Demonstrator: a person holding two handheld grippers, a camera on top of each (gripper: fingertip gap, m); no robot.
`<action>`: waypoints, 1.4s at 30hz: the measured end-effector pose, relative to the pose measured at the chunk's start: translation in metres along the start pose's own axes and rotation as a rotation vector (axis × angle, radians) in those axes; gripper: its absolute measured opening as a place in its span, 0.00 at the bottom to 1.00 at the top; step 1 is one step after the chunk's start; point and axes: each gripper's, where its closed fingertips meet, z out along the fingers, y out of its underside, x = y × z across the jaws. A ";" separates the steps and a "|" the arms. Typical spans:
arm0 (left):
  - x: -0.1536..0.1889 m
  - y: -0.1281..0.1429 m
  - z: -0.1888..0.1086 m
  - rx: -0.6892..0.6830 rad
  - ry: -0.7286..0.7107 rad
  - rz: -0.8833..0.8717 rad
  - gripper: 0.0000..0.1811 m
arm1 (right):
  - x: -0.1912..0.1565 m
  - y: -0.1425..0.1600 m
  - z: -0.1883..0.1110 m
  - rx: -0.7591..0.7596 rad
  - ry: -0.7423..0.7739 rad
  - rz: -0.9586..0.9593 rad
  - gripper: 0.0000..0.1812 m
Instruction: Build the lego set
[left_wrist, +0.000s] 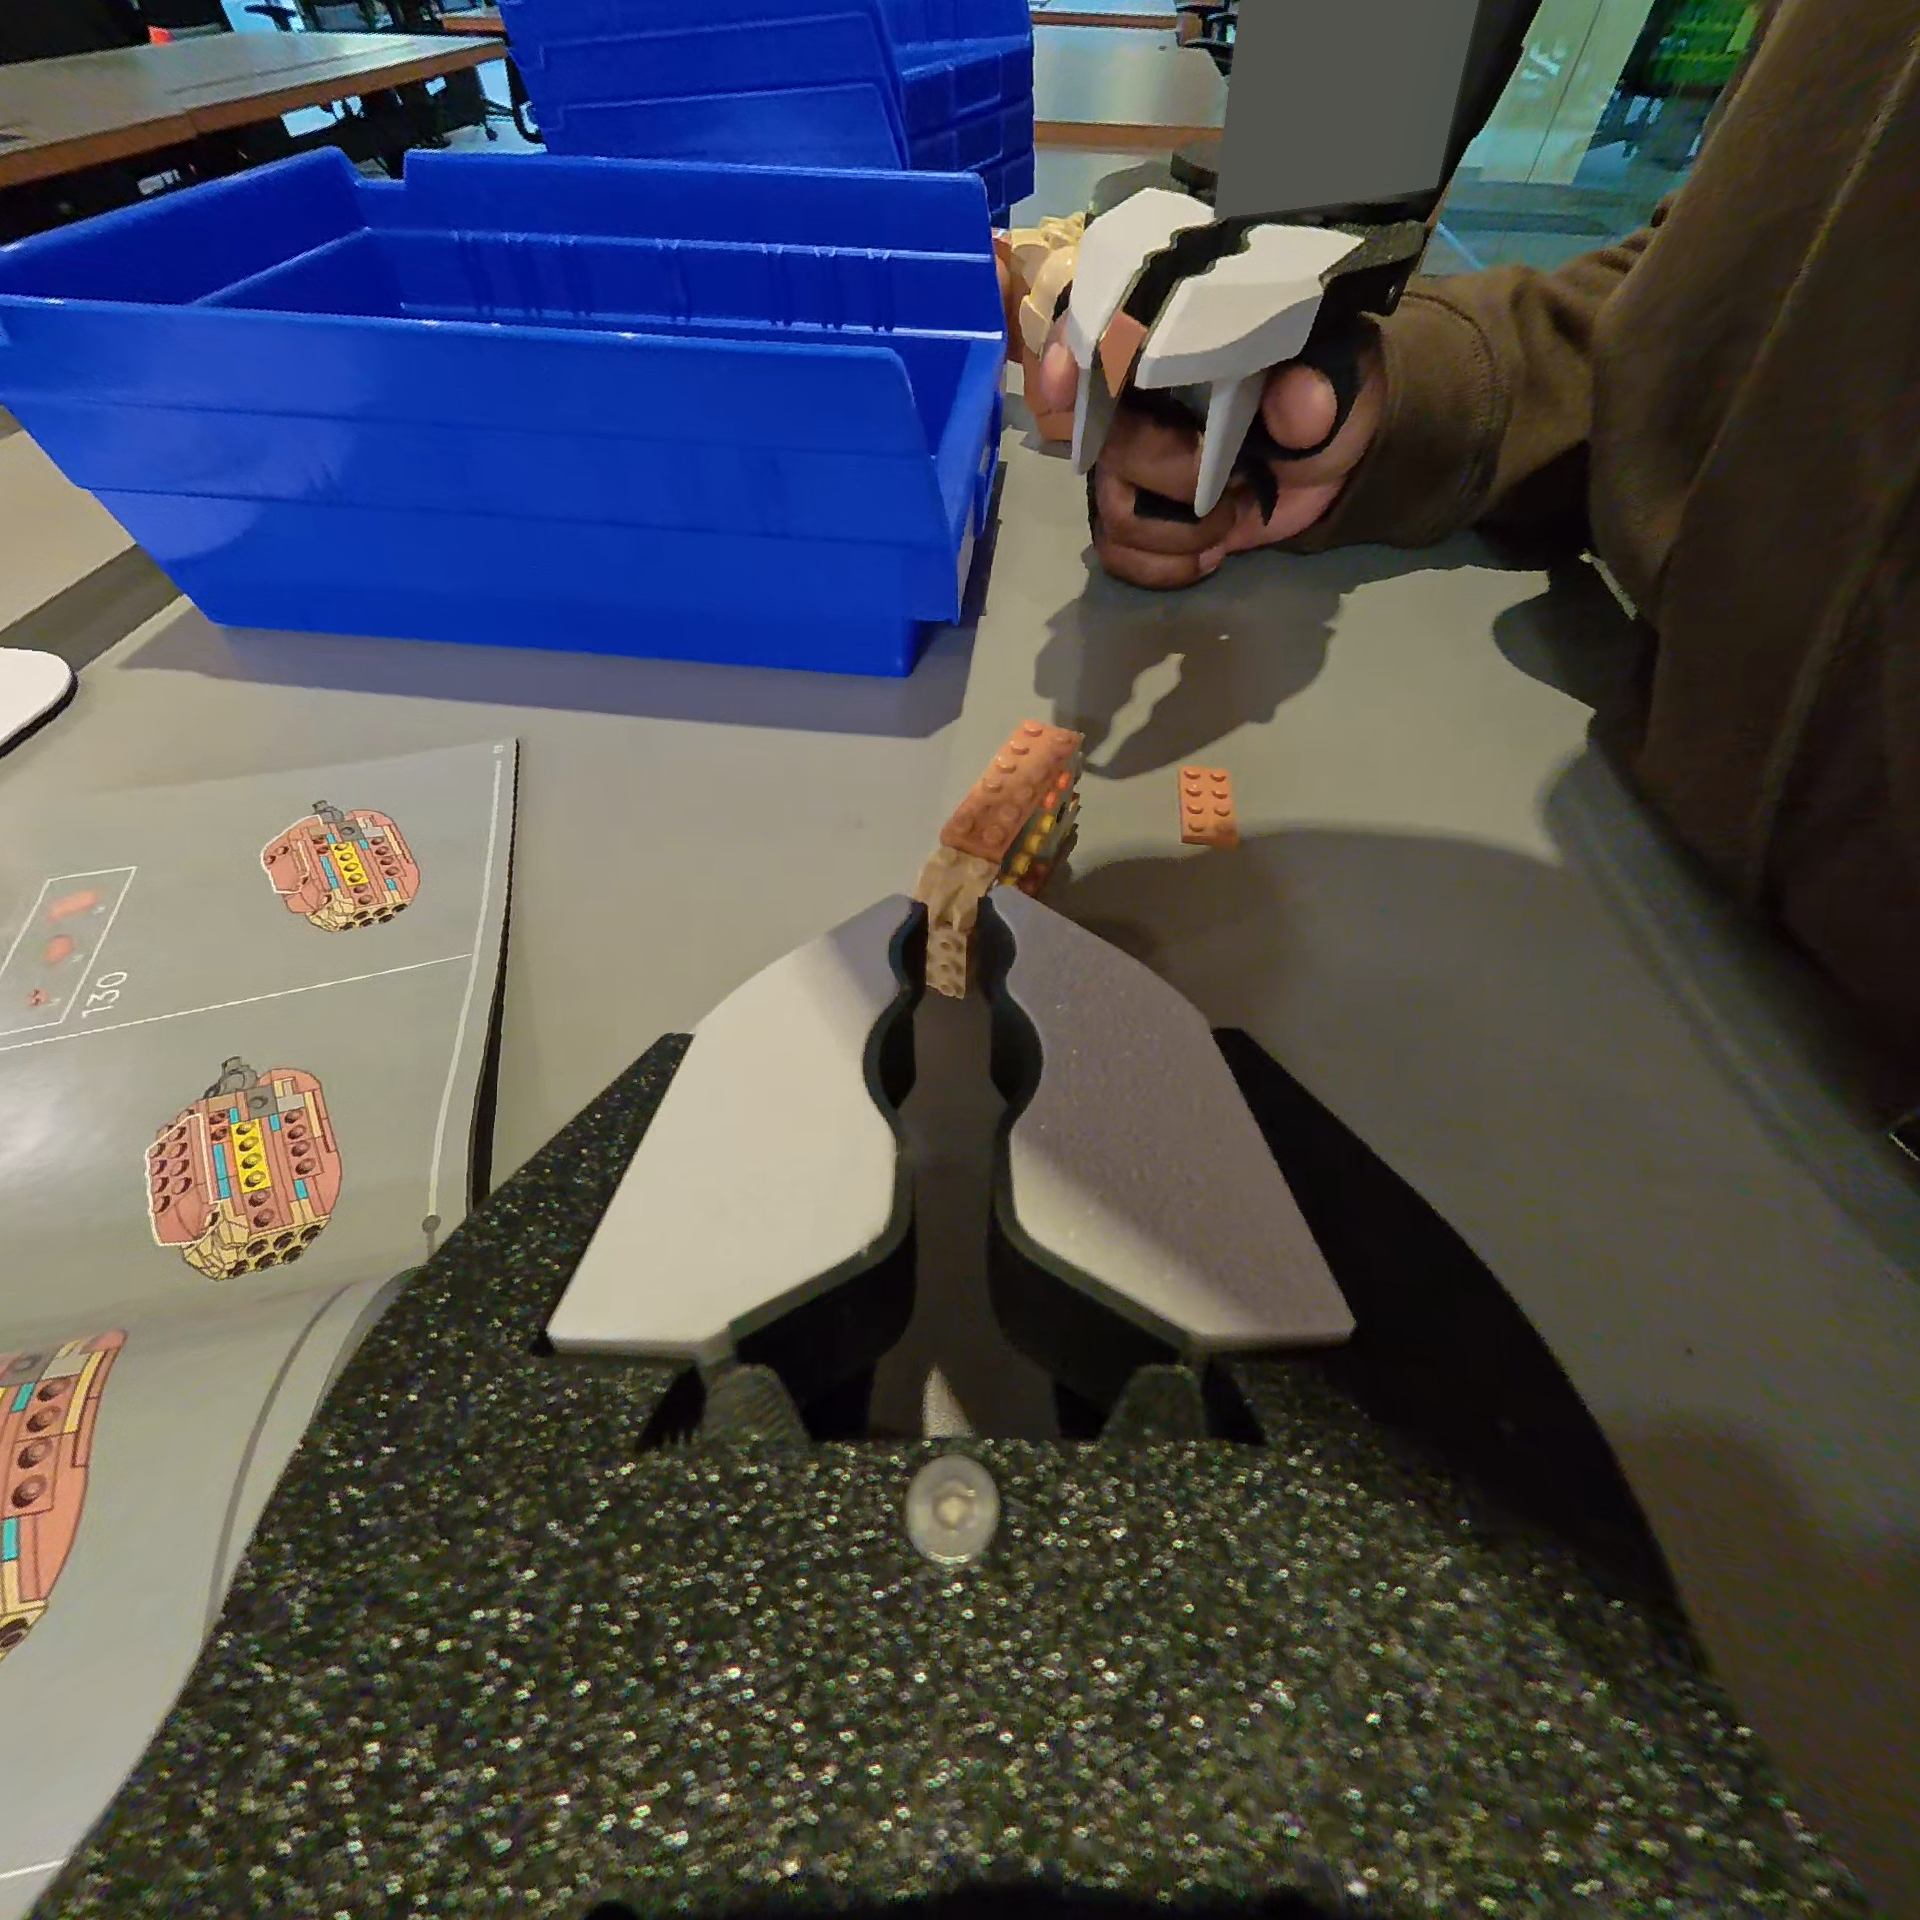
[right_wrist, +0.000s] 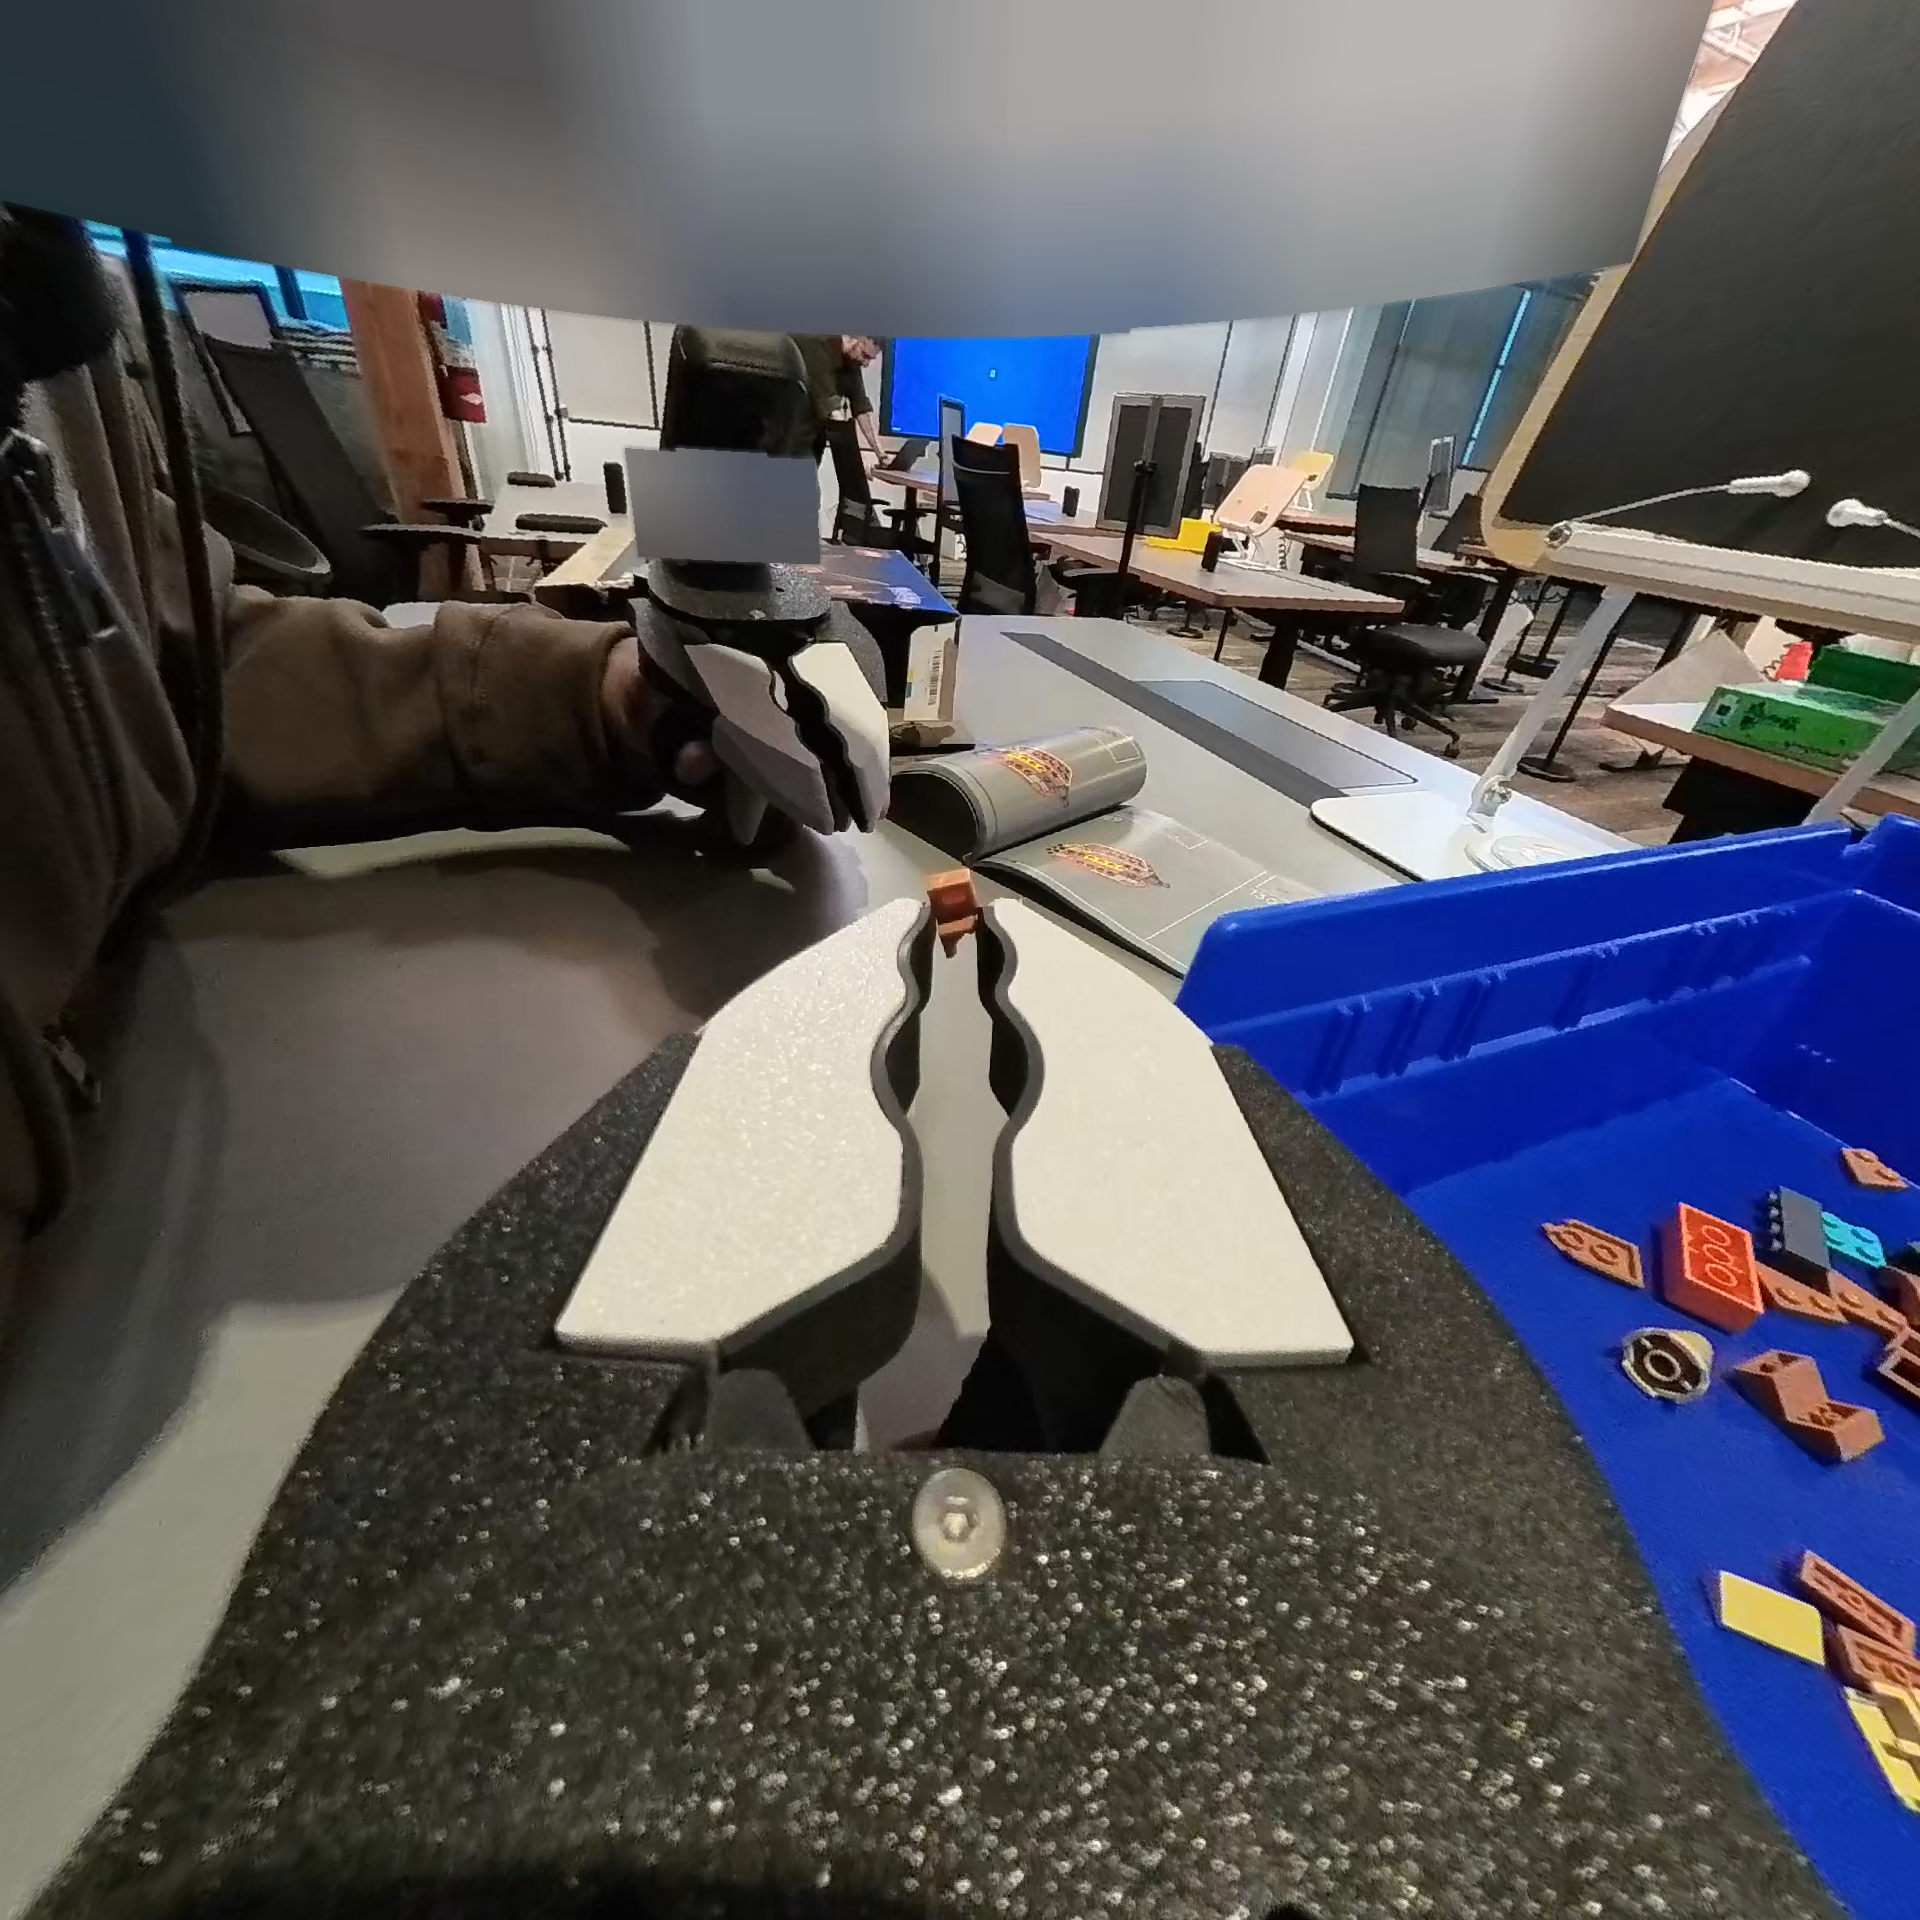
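In the left wrist view, the left gripper (left_wrist: 951, 925) is clamped on the tan end of a partly built lego model (left_wrist: 1013, 821) held over a grey table (left_wrist: 727, 790), with a loose orange plate (left_wrist: 1208, 805) just beside it, an open instruction booklet (left_wrist: 260, 1039) to the left and blue bins (left_wrist: 520, 447) behind. In the right wrist view, the right gripper (right_wrist: 954, 925) pinches a small orange brick (right_wrist: 954, 902) above the same table, a blue bin (right_wrist: 1558, 1039) of loose pieces at right. Beyond it lies an office room with desks (right_wrist: 1226, 571), chairs and a blue screen (right_wrist: 987, 390).

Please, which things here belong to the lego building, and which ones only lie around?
For the job: assembly in left gripper; small brick in right gripper; loose plate; manual; bin of pieces.

Lying about: lamp base; green boxes; office chairs.
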 end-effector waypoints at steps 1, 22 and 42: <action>0.000 0.000 0.000 -0.002 0.000 0.002 0.05 | 0.000 0.000 0.000 -0.001 0.000 -0.001 0.04; 0.001 0.000 0.000 -0.004 0.005 -0.003 0.05 | 0.001 0.000 0.001 0.000 0.001 0.008 0.04; -0.001 -0.001 -0.001 0.008 -0.002 -0.012 0.05 | 0.117 0.036 -0.029 -0.973 -0.343 -0.520 0.04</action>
